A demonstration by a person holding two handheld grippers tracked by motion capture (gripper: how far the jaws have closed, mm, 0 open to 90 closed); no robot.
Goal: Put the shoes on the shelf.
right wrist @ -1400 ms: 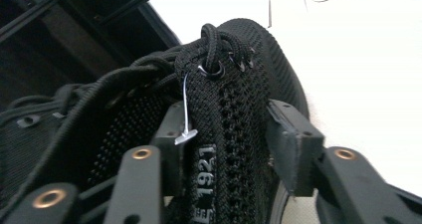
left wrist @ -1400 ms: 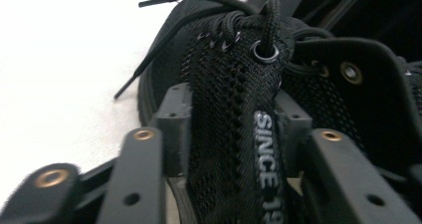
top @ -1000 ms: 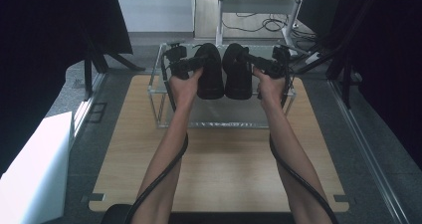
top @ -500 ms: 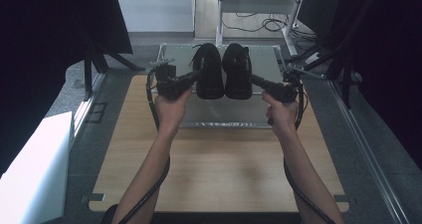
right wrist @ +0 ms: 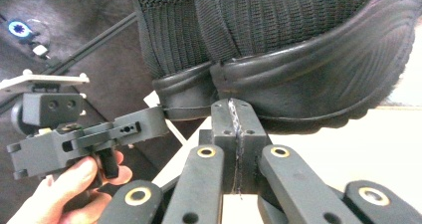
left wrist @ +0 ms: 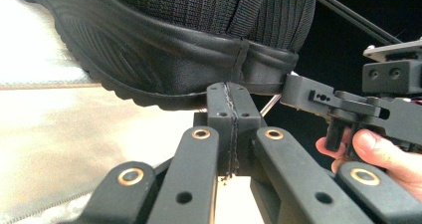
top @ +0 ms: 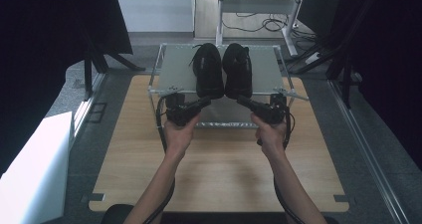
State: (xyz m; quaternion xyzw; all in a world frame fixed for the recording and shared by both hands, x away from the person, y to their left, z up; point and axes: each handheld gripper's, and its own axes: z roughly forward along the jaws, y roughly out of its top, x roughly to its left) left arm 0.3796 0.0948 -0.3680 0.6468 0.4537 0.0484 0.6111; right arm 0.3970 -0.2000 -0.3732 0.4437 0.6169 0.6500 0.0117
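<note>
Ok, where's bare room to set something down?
Wooden tabletop between the forearms is bare. Glass shelf is free left of the black knit shoes and right of them. Crowded at their heels, where shut left gripper and right gripper meet.

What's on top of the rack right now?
Two black shoes side by side on the rack, heels toward both shut grippers. The shelf beneath them is covered.

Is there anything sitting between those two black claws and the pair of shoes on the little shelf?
Nothing visible. The left gripper and right gripper, both with jaws shut and empty, point straight at the heels of the left shoe and right shoe on the shelf.
</note>
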